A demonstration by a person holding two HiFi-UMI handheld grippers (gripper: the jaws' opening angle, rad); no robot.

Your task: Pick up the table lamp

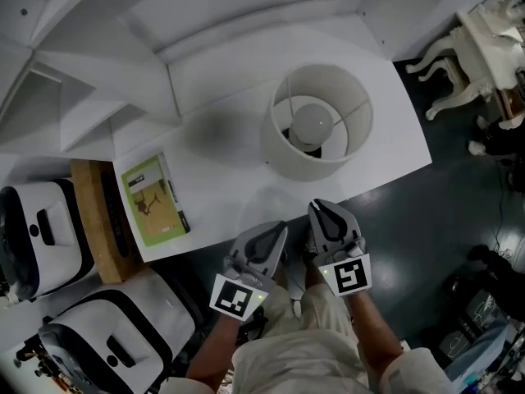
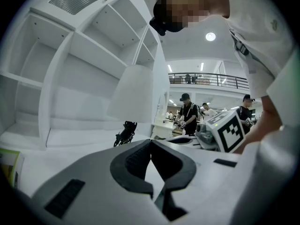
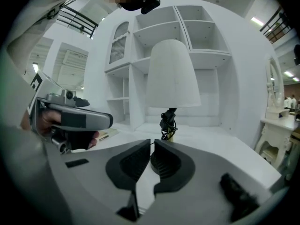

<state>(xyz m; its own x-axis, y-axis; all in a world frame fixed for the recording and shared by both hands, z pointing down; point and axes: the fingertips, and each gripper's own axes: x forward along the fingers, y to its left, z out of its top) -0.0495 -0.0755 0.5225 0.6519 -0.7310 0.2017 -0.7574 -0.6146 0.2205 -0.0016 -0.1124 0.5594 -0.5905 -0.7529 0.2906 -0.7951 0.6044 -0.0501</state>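
The table lamp [image 1: 316, 123] stands on the white table [image 1: 230, 72], seen from above as a round white shade with the bulb inside. In the right gripper view the lamp [image 3: 172, 76] rises straight ahead, a black cord bundled [image 3: 167, 121] at its stem. In the left gripper view the lamp [image 2: 136, 97] stands ahead and a little left. My left gripper [image 1: 281, 226] [image 2: 151, 142] and right gripper [image 1: 316, 205] [image 3: 152, 142] are side by side at the table's near edge, short of the lamp. Both are shut and hold nothing.
A green book [image 1: 153, 199] lies at the table's left end beside a wooden board [image 1: 94, 220]. White shelving [image 1: 98, 72] backs the table. Two white-and-black cases [image 1: 41, 236] sit lower left. An ornate white table [image 1: 484, 48] stands far right. People [image 2: 187, 114] stand in the distance.
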